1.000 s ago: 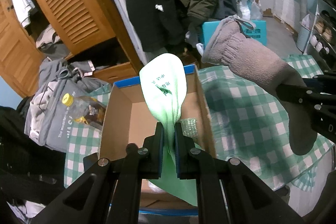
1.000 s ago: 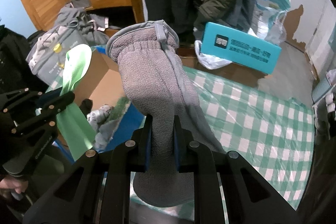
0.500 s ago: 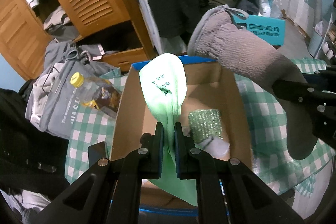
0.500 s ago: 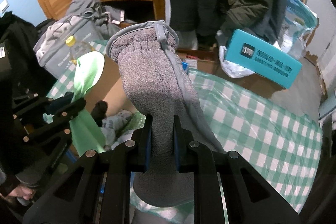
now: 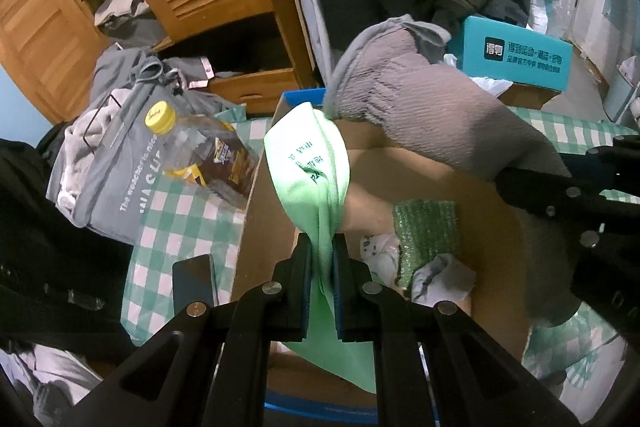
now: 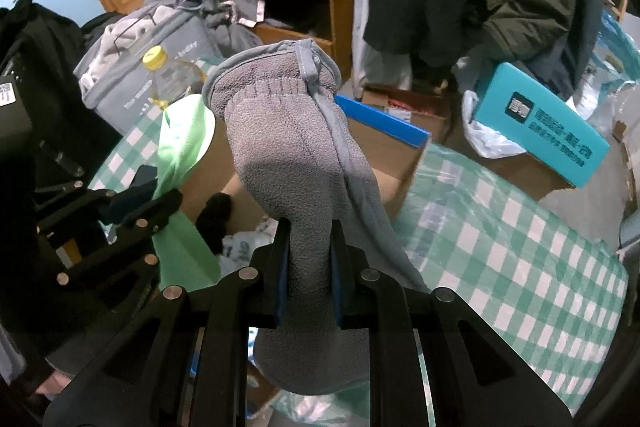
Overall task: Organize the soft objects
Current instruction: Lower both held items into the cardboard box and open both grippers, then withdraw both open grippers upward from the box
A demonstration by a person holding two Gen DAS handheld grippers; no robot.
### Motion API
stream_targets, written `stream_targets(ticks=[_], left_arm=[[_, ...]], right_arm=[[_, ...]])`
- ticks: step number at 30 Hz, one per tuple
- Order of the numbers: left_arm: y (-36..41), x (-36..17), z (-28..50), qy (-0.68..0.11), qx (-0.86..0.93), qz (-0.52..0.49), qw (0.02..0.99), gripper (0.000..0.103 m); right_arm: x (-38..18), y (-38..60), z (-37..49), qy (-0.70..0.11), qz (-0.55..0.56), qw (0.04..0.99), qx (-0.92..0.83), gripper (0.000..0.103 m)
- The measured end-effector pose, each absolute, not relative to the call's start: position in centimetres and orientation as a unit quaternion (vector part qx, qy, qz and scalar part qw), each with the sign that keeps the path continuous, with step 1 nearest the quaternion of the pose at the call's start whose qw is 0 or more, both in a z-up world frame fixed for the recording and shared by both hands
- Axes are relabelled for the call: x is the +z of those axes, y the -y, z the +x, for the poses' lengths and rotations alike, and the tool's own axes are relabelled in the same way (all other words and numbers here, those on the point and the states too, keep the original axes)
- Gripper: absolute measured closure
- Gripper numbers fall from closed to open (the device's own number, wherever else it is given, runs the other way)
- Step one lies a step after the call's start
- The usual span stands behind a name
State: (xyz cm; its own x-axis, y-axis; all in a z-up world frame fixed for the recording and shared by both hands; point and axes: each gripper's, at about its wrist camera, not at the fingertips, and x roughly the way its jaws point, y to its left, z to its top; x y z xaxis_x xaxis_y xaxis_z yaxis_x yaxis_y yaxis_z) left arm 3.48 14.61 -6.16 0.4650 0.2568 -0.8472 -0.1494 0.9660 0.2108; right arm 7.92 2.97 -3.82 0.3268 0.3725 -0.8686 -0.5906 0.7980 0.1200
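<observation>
Left gripper (image 5: 321, 251) clamped on green cloth (image 5: 310, 163), held above left side of open cardboard box (image 5: 400, 155). Right gripper (image 6: 306, 251) clamped on grey fleece mitt (image 6: 286, 143), cuff over box's far edge. Inside box: green sponge (image 5: 426, 231), white socks (image 5: 440, 277). Bottle (image 5: 200, 147) just left of box on checked tablecloth (image 6: 500, 227).

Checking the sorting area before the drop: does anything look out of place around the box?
Yes: a plastic bottle with a yellow cap lies tilted against the cardboard box, a hard item beside the soft ones.
</observation>
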Motion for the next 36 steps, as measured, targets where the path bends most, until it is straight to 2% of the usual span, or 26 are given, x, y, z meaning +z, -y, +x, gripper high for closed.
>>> stream_targets(ticks=[5, 8, 10, 12, 13, 15, 16, 17, 18, 20, 25, 34, 36], left_arm=[[-15.2, -6.7, 3.7, -0.515, 0.124, 0.045, 0.847, 0.094], [-15.5, -6.5, 3.7, -0.519, 0.119, 0.034, 0.846, 0.089], [-15.6, -6.4, 3.6, -0.517, 0.123, 0.032, 0.847, 0.082], [-15.7, -6.2, 3.5, -0.512, 0.130, 0.037, 0.848, 0.066], [-15.7, -6.1, 3.4, -0.507, 0.135, 0.042, 0.850, 0.065], [-15.6, -5.9, 3.3, -0.505, 0.139, 0.047, 0.851, 0.061], [-15.6, -5.8, 3.3, -0.505, 0.138, 0.047, 0.851, 0.058], [-15.6, -5.8, 3.2, -0.504, 0.137, 0.047, 0.851, 0.051], [-15.5, -5.7, 3.2, -0.504, 0.138, 0.048, 0.852, 0.044], [-15.2, -5.4, 3.0, -0.498, 0.140, 0.054, 0.854, 0.037], [-14.2, -4.2, 2.5, -0.485, 0.136, 0.070, 0.861, 0.025], [-12.0, -1.3, 1.1, -0.459, 0.106, 0.073, 0.879, 0.021], [-11.5, -0.8, 0.8, -0.451, 0.107, 0.080, 0.883, 0.016]], right_arm=[[-4.6, -4.2, 8.1, -0.504, -0.113, 0.800, 0.305, 0.088], [-4.9, -4.8, 8.0, -0.507, -0.122, 0.795, 0.312, 0.083], [-5.0, -4.8, 8.0, -0.504, -0.122, 0.796, 0.312, 0.078], [-4.9, -4.7, 8.0, -0.501, -0.120, 0.799, 0.309, 0.077], [-4.8, -4.6, 8.1, -0.501, -0.118, 0.801, 0.306, 0.074], [-4.6, -4.1, 8.2, -0.500, -0.112, 0.805, 0.299, 0.059], [-4.4, -4.0, 8.3, -0.499, -0.109, 0.807, 0.297, 0.056], [-4.3, -3.8, 8.3, -0.498, -0.108, 0.809, 0.294, 0.054], [-4.1, -3.5, 8.3, -0.497, -0.105, 0.811, 0.291, 0.052], [-3.7, -2.8, 8.4, -0.495, -0.102, 0.816, 0.282, 0.050], [-2.4, -1.1, 8.0, -0.487, -0.096, 0.828, 0.262, 0.041], [0.2, 2.7, 6.8, -0.470, -0.077, 0.848, 0.231, 0.038], [0.7, 3.6, 6.5, -0.467, -0.072, 0.852, 0.226, 0.038]])
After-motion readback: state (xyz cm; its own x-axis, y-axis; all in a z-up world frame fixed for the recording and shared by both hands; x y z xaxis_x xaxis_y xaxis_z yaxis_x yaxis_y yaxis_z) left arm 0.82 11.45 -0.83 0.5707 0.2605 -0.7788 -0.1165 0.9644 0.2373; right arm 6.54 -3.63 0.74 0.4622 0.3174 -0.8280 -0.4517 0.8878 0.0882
